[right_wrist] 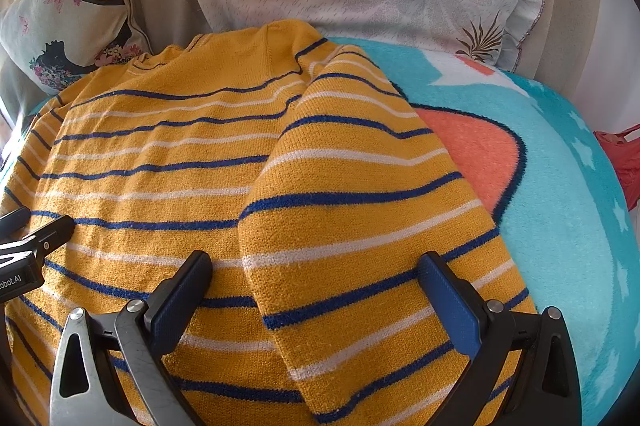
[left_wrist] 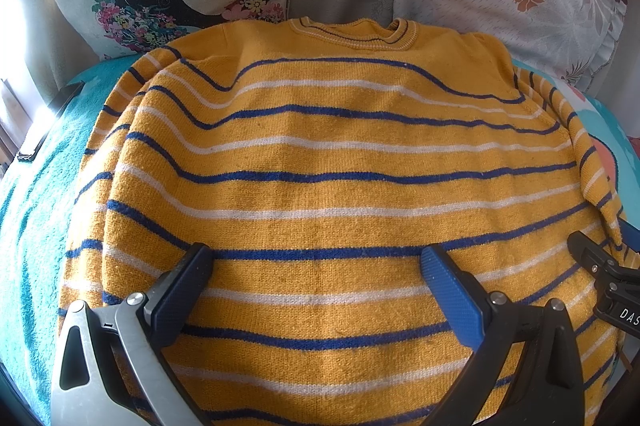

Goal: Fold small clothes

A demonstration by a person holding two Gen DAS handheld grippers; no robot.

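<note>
Where blanket (right_wrist: 560,185) spreads, one sweater (left_wrist: 320,185).

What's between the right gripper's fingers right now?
The sweater's folded-in sleeve lies in the right gripper's open gap, in the right wrist view.

striped sweater (left_wrist: 320,185) flat on teal blanket (left_wrist: 32,226); left gripper (left_wrist: 316,266) spread wide above.

White letters "DAS", cut off by frame edge, on black body of right gripper (left_wrist: 592,254), seen from left wrist view. White "obot.AI", start cut off, on black body of left gripper (right_wrist: 40,230), seen from right wrist view. No other readable text anywhere.
</note>
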